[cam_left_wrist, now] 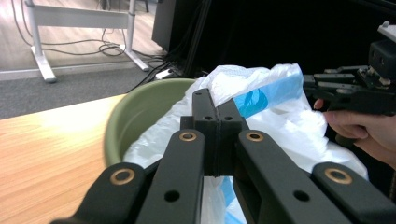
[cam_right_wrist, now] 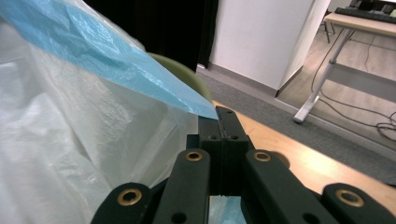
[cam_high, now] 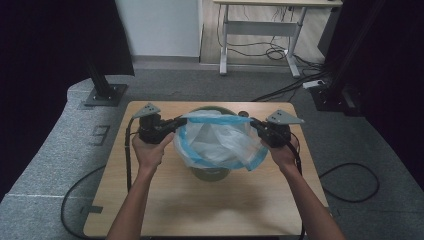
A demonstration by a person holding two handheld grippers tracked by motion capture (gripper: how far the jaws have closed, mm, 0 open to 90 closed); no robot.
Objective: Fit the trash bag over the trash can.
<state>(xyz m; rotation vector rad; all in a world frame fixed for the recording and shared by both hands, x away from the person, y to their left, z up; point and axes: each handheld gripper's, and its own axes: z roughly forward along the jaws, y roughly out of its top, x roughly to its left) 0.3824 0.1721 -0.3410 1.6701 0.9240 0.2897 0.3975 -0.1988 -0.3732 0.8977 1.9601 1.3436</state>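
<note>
Wooden worktop (cam_high: 165, 200), green bin (cam_left_wrist: 135, 116) at centre. Left hand-held gripper (cam_high: 176, 123) & right hand-held gripper (cam_high: 253, 123) each pinched the bag (cam_high: 220, 142) rim w/ jaws clamped. Best: stretch evenly, then down over bin rim.

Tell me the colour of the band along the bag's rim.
Blue. The band runs along the white bag's rim, clearest in the right gripper view.
</note>
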